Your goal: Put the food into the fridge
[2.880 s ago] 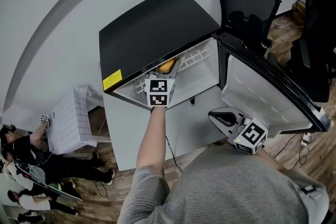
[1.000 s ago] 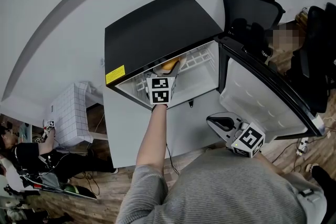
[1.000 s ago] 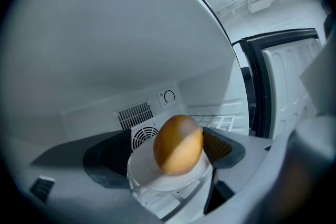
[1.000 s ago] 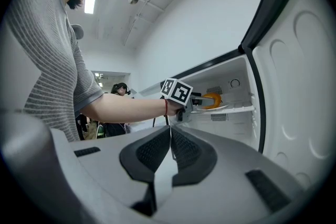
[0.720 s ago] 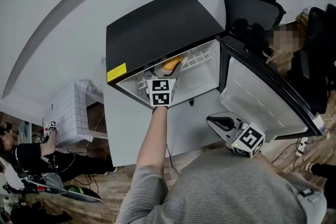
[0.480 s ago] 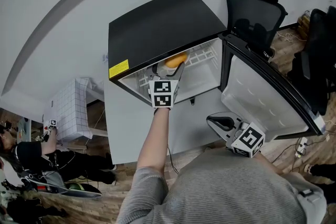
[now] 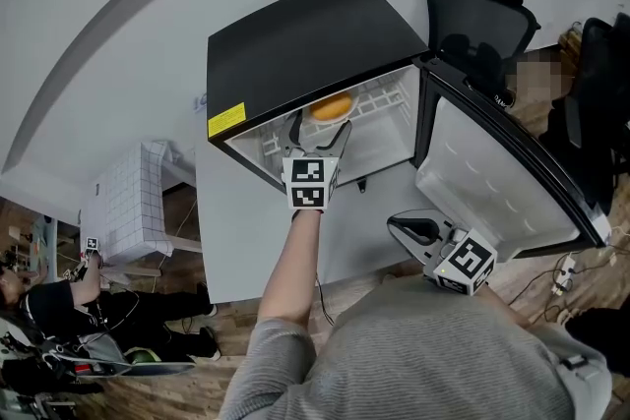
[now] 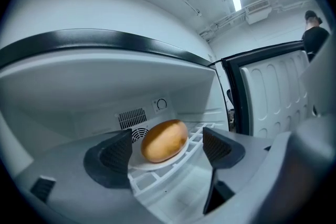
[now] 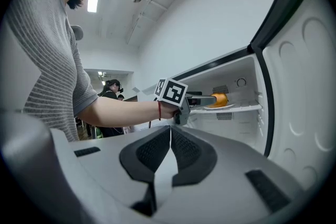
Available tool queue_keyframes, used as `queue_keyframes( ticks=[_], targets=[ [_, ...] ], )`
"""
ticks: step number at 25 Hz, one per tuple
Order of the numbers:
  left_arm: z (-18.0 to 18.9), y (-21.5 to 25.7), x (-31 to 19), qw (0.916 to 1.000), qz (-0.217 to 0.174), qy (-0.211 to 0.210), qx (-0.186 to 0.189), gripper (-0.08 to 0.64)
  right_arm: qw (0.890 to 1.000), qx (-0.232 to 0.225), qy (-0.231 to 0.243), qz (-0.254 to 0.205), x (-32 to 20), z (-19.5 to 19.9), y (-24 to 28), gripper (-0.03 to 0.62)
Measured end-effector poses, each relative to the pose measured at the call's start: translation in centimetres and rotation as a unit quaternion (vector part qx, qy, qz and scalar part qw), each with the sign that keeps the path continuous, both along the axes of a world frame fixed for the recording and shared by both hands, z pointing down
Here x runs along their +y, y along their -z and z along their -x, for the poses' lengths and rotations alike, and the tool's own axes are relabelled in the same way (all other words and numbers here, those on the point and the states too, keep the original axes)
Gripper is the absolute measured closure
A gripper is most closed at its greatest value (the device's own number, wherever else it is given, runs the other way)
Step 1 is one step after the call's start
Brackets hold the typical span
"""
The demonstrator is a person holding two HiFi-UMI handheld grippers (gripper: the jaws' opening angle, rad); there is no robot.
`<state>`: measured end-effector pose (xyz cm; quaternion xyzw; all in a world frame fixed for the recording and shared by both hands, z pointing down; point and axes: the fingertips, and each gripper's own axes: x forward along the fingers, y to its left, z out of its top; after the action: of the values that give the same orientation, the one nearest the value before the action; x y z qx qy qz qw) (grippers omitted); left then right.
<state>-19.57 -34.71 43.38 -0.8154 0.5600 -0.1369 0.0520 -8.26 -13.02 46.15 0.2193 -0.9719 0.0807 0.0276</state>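
A golden bread roll [image 7: 331, 106] lies on a small white plate [image 8: 155, 161] on the white wire shelf [image 8: 195, 136] inside the open black fridge [image 7: 305, 44]. My left gripper [image 7: 319, 131] is open at the front of that shelf, just short of the plate. In the left gripper view the roll [image 8: 164, 140] shows between the spread fingers [image 8: 116, 150] with a gap on each side. My right gripper [image 7: 409, 229] hangs low in front of the fridge, shut on nothing [image 9: 170, 149]. From the right gripper view the roll [image 9: 220, 99] sits beyond the left gripper [image 9: 202, 100].
The fridge door [image 7: 492, 172] stands wide open to the right, its inner side white. A black office chair [image 7: 477, 5] is behind the door. A white grid-patterned box [image 7: 123, 211] sits on the floor to the left, with a person [image 7: 59, 300] beyond it.
The left gripper has let go of the plate with the roll and drawn back toward me; the roll now rests on the shelf. The right gripper has stayed put.
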Motion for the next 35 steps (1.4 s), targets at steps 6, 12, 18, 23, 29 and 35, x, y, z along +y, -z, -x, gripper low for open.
queue_keyframes(
  ticks=[6, 12, 18, 23, 29, 35],
  targets=[
    [0.3, -0.1, 1.2, 1.0000, 0.000, 0.000, 0.010, 0.147, 1.000, 0.003, 0.011, -0.004, 0.8, 0.5, 0.2, 0.579],
    [0.8, 0.4, 2.3, 0.9999, -0.010, 0.008, 0.001, 0.467, 1.000, 0.011, 0.026, -0.007, 1.7, 0.9, 0.2, 0.580],
    [0.9, 0.3, 2.7, 0.9999, -0.012, 0.007, 0.010, 0.548, 1.000, 0.012, 0.025, -0.010, 1.8, 0.8, 0.3, 0.578],
    [0.8, 0.5, 2.8, 0.9997, -0.011, 0.005, 0.020, 0.549, 1.000, 0.011, 0.024, -0.009, 1.8, 0.8, 0.4, 0.579],
    [0.5, 0.5, 3.5, 0.9992, -0.012, -0.002, 0.038, 0.549, 1.000, 0.012, 0.026, -0.010, 1.8, 0.9, 0.4, 0.578],
    [0.2, -0.3, 6.0, 0.9970, -0.007, -0.012, 0.077, 0.549, 1.000, 0.007, 0.017, -0.013, 1.2, 0.8, 0.2, 0.579]
  ],
)
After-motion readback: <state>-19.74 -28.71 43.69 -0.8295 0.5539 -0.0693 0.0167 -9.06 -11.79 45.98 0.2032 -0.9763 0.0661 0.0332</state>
